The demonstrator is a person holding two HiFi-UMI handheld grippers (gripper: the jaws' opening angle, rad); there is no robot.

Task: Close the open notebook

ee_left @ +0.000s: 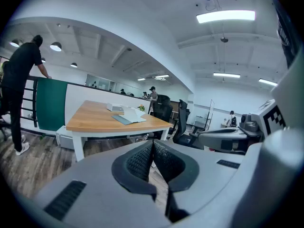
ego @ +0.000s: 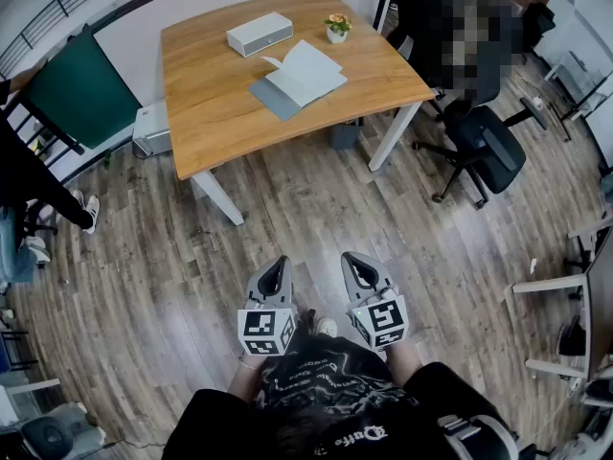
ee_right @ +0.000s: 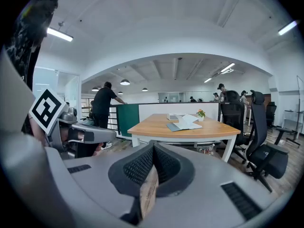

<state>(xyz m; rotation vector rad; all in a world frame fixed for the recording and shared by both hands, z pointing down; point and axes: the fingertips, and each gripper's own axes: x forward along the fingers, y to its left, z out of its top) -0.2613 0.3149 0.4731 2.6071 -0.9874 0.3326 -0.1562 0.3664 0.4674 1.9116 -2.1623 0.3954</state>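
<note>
The open notebook (ego: 299, 78) lies on the far wooden table (ego: 211, 94), white pages up, one leaf curling, its grey cover spread out to the left. Both gripper views show the notebook (ee_left: 128, 118) (ee_right: 186, 123) small and far off. My left gripper (ego: 276, 268) and right gripper (ego: 356, 262) hang side by side over the floor, close to my body and well short of the table. Both are shut with nothing between the jaws. Seen from its own camera, the left gripper (ee_left: 152, 144) has its pads pressed together, and so does the right gripper (ee_right: 153, 146).
A white box (ego: 260, 33) and a small potted plant (ego: 336, 28) sit behind the notebook. Black office chairs (ego: 484, 147) stand right of the table. A green panel (ego: 77, 89) and a person (ego: 19, 190) are at the left. Wood floor lies between me and the table.
</note>
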